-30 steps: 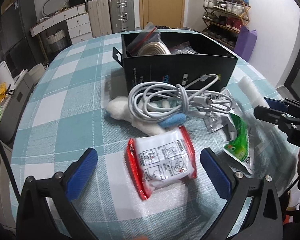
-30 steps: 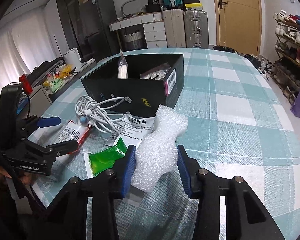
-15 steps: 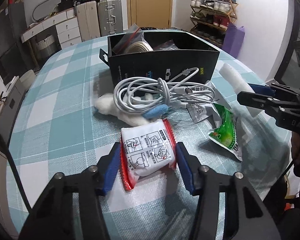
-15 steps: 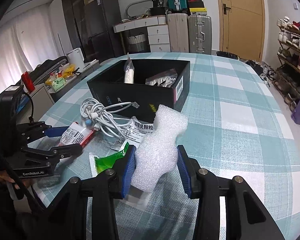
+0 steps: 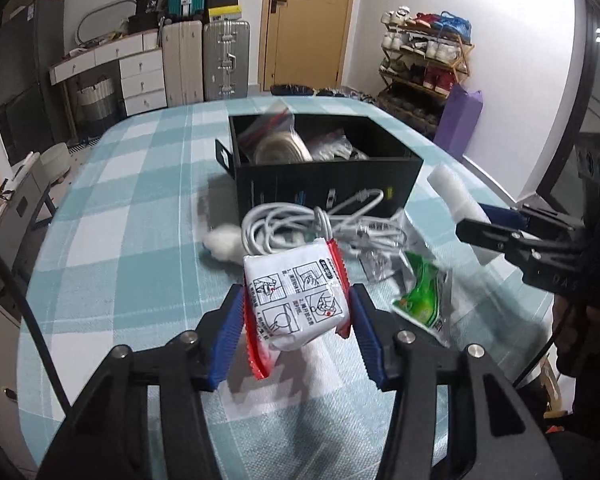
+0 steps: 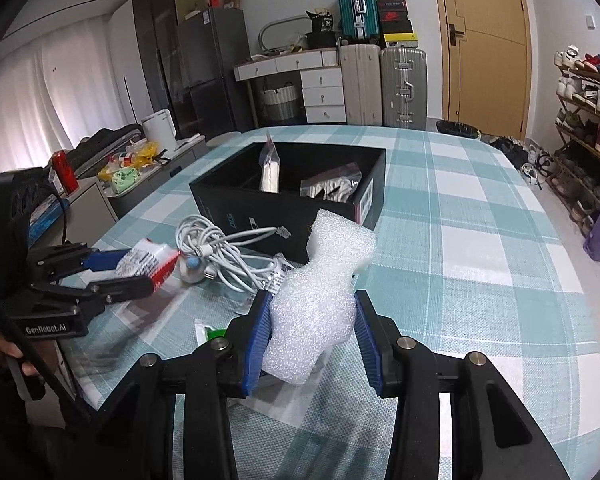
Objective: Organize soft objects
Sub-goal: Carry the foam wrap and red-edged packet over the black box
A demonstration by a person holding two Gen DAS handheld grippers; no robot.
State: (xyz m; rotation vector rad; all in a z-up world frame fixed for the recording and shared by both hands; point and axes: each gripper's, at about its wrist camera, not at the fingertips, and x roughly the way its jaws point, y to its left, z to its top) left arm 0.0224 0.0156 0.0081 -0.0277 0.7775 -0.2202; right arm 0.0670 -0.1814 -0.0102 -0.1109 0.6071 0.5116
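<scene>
My left gripper is shut on a white packet with red edges and holds it above the table; it also shows in the right wrist view. My right gripper is shut on a white foam sheet, lifted off the cloth; the foam also shows in the left wrist view. An open black box stands behind, with bagged items inside. A coiled white cable, a white fluffy piece and a green sachet lie in front of it.
The round table has a teal checked cloth. A printed white packet lies under the cable. Suitcases, drawers and a shoe rack stand beyond the table.
My left gripper closed on the red-edged packet and lifted it off the table. My right gripper kept its hold on the foam and rose a little.
</scene>
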